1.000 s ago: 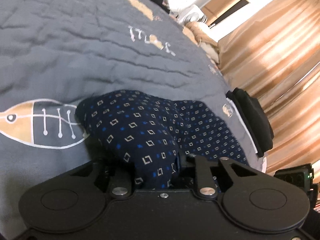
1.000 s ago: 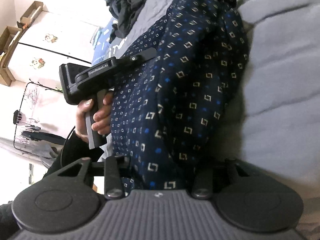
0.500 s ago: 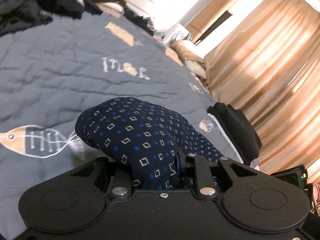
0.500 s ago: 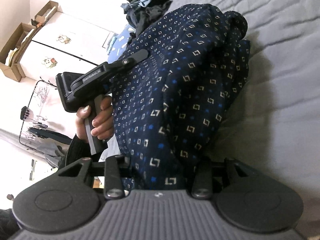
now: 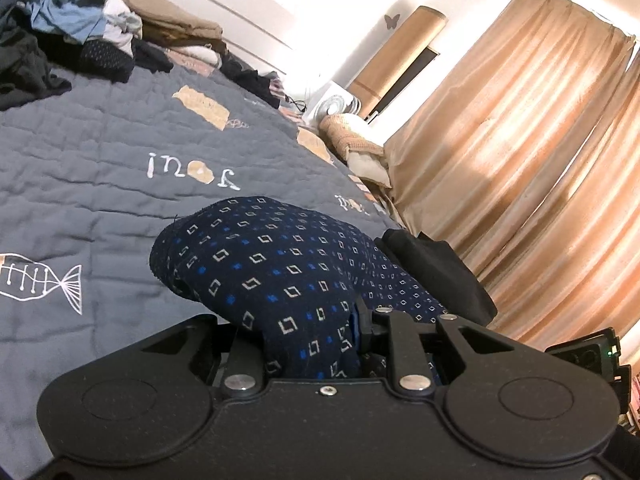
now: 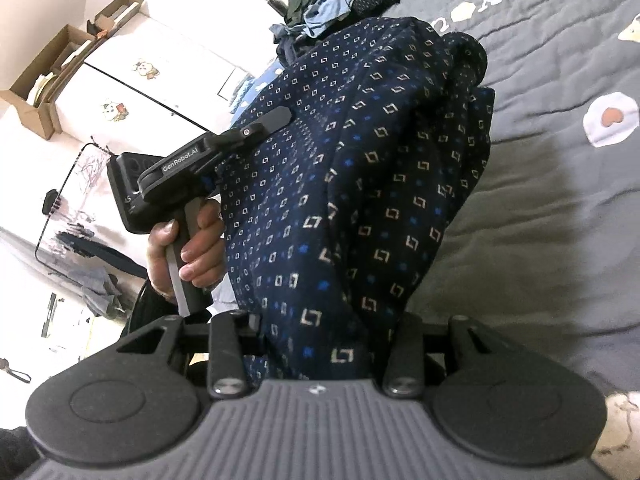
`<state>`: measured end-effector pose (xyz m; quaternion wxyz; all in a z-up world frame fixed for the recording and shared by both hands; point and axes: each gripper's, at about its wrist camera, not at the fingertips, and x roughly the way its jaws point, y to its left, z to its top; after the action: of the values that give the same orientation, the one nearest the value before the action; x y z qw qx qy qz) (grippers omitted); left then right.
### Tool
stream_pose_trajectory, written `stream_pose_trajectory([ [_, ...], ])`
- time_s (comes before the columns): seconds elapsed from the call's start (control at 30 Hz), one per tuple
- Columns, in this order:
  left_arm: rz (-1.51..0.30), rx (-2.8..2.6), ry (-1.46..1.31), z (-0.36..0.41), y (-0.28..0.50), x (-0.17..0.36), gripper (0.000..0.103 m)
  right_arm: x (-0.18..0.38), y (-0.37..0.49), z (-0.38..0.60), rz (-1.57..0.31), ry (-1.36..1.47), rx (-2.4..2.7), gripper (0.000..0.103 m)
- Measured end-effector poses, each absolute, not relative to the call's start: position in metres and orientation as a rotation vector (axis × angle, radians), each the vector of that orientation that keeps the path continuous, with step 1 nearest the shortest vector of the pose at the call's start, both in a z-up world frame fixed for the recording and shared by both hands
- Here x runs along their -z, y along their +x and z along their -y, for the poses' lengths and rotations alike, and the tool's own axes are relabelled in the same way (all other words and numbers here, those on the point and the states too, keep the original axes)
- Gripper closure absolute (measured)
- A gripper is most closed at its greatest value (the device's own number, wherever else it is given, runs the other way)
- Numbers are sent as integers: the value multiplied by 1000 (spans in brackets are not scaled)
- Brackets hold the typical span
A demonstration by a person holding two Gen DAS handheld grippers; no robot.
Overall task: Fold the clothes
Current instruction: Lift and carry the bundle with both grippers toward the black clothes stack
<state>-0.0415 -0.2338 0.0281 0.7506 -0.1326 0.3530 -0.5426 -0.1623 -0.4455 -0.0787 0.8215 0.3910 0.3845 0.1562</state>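
Both grippers, left gripper (image 6: pixel 256 130) and right gripper (image 6: pixel 320 344), clamp the navy garment (image 5: pixel 280 264); clothes pile (image 5: pixel 68 28) behind

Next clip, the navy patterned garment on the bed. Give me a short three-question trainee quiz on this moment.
1. True or false: both grippers grip the navy garment.
2. What lies right of the garment in the left wrist view? A) black folded cloth B) a book C) a shoe
3. Fill in: the quilt shows a drawn ____ at its left edge.

Key: 1 true, the left gripper and right gripper are each clamped on it. 2 A, the black cloth. 3 fish.
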Motion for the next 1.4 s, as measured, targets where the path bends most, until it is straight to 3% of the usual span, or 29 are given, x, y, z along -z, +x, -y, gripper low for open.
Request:
stream_pose_trajectory([
  [0.83, -621, 1087, -253, 292, -170, -101, 82, 44, -238, 509, -740, 753, -404, 62],
  [1.4, -617, 1192, -227, 431, -205, -92, 82, 46, -303, 611, -696, 783, -320, 62],
])
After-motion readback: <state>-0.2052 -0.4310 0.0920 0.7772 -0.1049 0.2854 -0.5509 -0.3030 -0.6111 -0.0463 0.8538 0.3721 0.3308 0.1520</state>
